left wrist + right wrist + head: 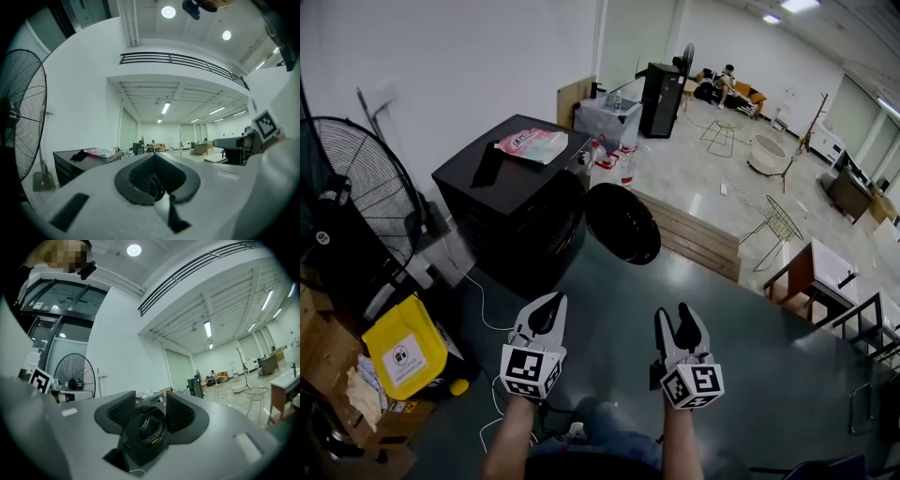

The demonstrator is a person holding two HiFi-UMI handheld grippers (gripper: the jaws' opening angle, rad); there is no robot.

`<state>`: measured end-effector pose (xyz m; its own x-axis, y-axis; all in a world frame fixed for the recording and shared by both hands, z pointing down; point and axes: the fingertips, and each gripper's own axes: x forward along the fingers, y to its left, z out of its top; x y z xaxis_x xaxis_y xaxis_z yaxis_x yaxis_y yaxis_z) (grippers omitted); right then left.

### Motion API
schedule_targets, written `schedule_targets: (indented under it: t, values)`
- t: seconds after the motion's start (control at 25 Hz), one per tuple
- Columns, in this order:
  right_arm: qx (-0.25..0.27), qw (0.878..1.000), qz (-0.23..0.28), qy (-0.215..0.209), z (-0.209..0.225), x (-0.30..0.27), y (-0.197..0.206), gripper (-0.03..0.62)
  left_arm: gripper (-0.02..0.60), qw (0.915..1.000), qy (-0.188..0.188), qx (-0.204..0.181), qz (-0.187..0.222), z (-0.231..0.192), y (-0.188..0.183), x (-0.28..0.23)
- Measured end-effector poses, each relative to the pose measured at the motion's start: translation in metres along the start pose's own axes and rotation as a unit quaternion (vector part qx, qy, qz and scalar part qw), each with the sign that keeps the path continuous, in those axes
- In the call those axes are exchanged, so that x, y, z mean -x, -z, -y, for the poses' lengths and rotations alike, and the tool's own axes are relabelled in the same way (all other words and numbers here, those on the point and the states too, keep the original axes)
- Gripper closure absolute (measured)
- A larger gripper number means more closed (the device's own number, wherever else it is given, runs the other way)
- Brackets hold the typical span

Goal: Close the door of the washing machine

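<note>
You work with two grippers, the left gripper [555, 300] and the right gripper [673, 314], facing one black washing machine [511, 220] with one round door [623, 223]. On top of that washing machine lie one pink packet [532, 143] and one black item [487, 164]; left of it stand one large fan [356, 202] and one yellow container [403, 356].

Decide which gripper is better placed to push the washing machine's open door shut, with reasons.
Right, probably. In the head view the open door hangs at the right of the washing machine, roughly ahead of the right gripper, whose jaws stand apart. The left gripper is shut and further from it.
</note>
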<state>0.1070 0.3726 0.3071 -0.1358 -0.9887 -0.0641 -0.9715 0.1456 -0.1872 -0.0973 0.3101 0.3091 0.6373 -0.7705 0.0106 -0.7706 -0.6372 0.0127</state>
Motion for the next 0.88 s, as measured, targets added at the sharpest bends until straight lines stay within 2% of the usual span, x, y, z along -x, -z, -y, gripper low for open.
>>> schedule_targets:
  t: [0.2,0.4,0.56,0.72,0.88]
  values:
    - [-0.003,1.000,-0.003,0.010,0.024,-0.032,0.006,0.395,0.575,1.0000,0.001,0.005,-0.001,-0.016,0.005,-0.033]
    - [-0.007,1.000,-0.008,0.009,0.067,-0.094,0.021,0.395,0.575,0.9999,-0.006,0.001,-0.009,-0.041,0.022,-0.091]
    - [0.036,0.999,-0.035,-0.012,0.104,-0.178,0.040,0.395,0.575,0.9996,-0.024,-0.001,-0.016,-0.075,0.038,-0.158]
    - [0.021,0.998,-0.050,-0.029,0.148,-0.269,0.057,0.395,0.575,0.9980,-0.051,0.007,-0.038,-0.113,0.057,-0.234]
    - [0.004,0.996,-0.071,-0.048,0.190,-0.354,0.067,0.395,0.575,0.9967,-0.068,0.006,-0.043,-0.143,0.047,-0.314]
